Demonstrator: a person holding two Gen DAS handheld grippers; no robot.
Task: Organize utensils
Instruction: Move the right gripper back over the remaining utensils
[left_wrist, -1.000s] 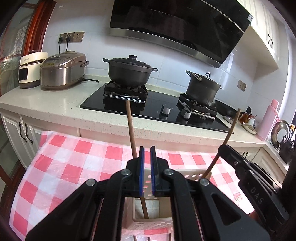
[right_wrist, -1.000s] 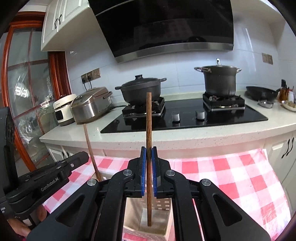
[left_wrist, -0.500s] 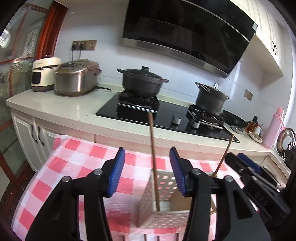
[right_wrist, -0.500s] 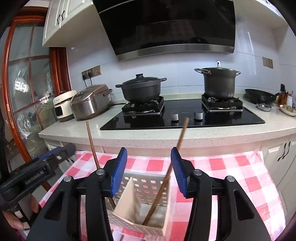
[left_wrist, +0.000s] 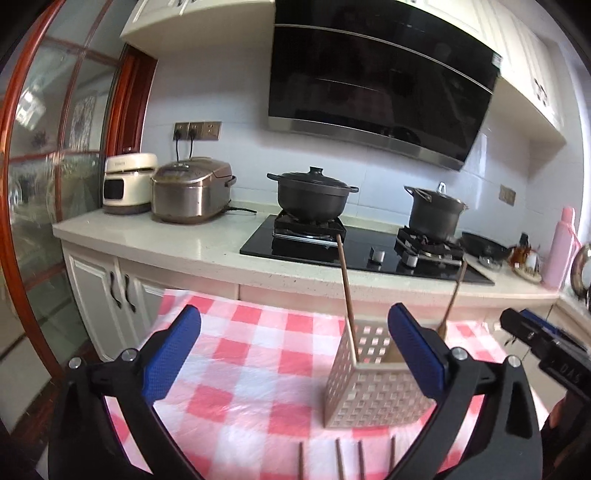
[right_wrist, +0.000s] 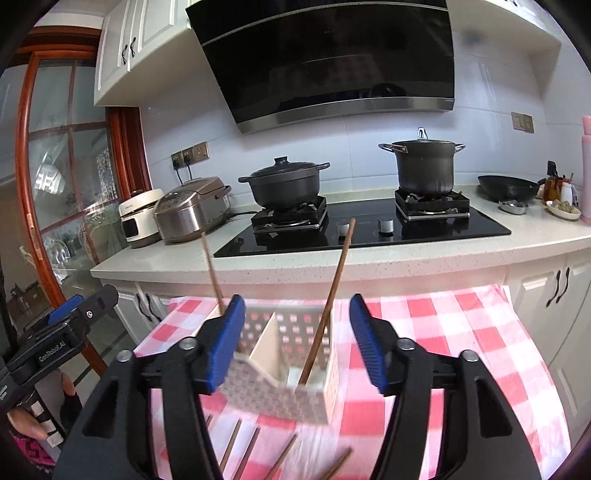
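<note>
A beige perforated utensil basket (left_wrist: 373, 395) (right_wrist: 291, 384) with a divider stands on the red-checked tablecloth (left_wrist: 240, 369). Two brown wooden chopsticks stand in it: one (left_wrist: 347, 291) (right_wrist: 212, 269) on the left side, one (left_wrist: 452, 295) (right_wrist: 328, 299) leaning on the right side. Several more chopsticks (left_wrist: 347, 458) (right_wrist: 258, 454) lie on the cloth in front of the basket. My left gripper (left_wrist: 295, 358) is open and empty, left of the basket. My right gripper (right_wrist: 295, 347) is open and empty, above the basket.
A kitchen counter (left_wrist: 177, 247) runs behind the table, with a black hob (right_wrist: 369, 232), two dark pots (left_wrist: 312, 195) (right_wrist: 424, 166), a rice cooker (left_wrist: 192, 192), a frying pan (right_wrist: 508, 186) and a pink bottle (left_wrist: 561, 247).
Both grippers were shut on a chopstick each over the basket; they opened, let the chopsticks drop into it, and have pulled back, the left one also to the left.
</note>
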